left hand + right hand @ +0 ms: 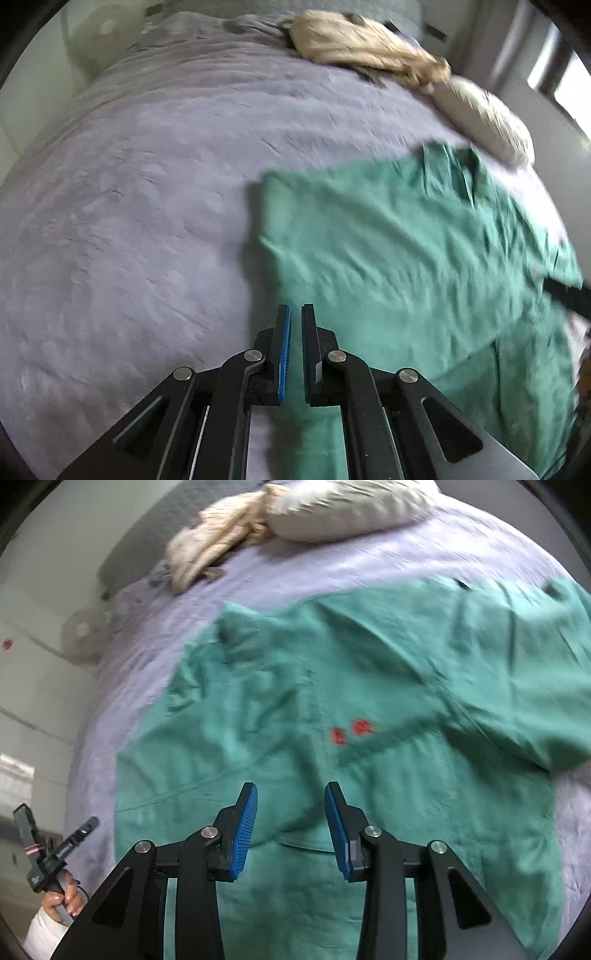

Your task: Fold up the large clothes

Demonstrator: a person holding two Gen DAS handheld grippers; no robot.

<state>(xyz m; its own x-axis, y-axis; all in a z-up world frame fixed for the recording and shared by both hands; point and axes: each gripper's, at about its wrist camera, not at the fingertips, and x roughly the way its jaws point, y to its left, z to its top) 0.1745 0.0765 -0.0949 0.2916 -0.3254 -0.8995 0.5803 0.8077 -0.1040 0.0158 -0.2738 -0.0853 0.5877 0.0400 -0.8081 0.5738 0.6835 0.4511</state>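
A large green shirt (399, 236) lies spread on the lilac bedcover (140, 192), partly folded, with small red marks on its chest (352, 733). My left gripper (295, 317) hangs above the shirt's left edge with its jaws nearly closed and nothing between them. My right gripper (291, 794) is open and empty above the middle of the shirt (332, 686). The left gripper's handle and the hand holding it show at the lower left of the right wrist view (51, 860).
A crumpled beige garment (369, 44) and a pale pillow (487, 118) lie at the head of the bed. A white fan (83, 631) stands beside the bed. A window (565, 85) is at the right.
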